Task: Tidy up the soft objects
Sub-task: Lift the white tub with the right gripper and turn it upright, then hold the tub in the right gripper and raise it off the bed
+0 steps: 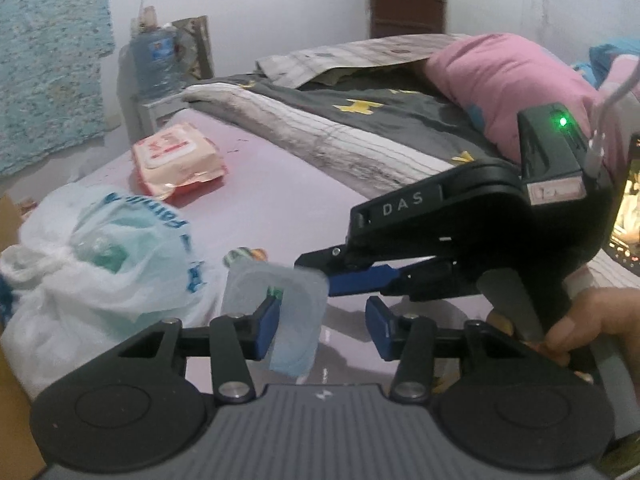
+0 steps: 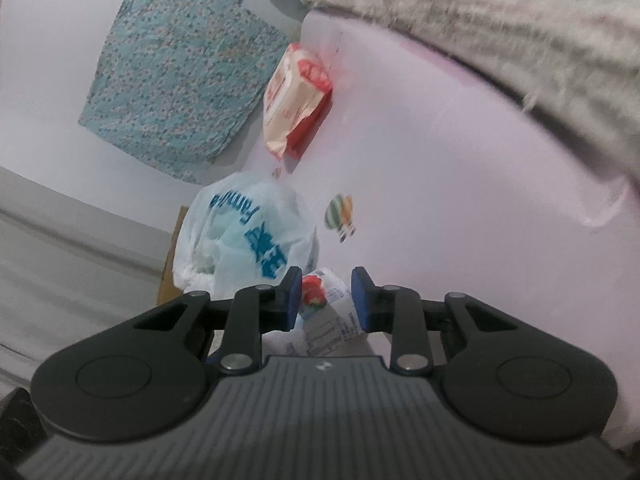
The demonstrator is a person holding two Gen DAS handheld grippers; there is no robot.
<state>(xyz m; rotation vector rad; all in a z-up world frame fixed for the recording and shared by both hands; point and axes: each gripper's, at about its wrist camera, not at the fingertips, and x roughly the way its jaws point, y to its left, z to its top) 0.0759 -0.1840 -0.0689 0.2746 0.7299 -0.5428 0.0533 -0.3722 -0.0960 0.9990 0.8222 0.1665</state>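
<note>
Two grippers meet over the bed [image 1: 280,184]: my right gripper [image 2: 326,300] has its fingers clamped on a small soft packet [image 2: 320,300], while my left gripper's [image 1: 322,328] fingers stand apart, one pad touching it. Risk: the slack packet may slip from the handover and land beside the plastic bag [image 1: 100,264].

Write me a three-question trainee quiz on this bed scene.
1. True or false: the wipes pack lies on the pink sheet.
2. What do the jaws of the right gripper hold? A) a pillow B) the small packet C) a bottle
3. Fill in: the white plastic bag bears ___ lettering.
Key: 1 true; 2 B; 3 blue.
</note>
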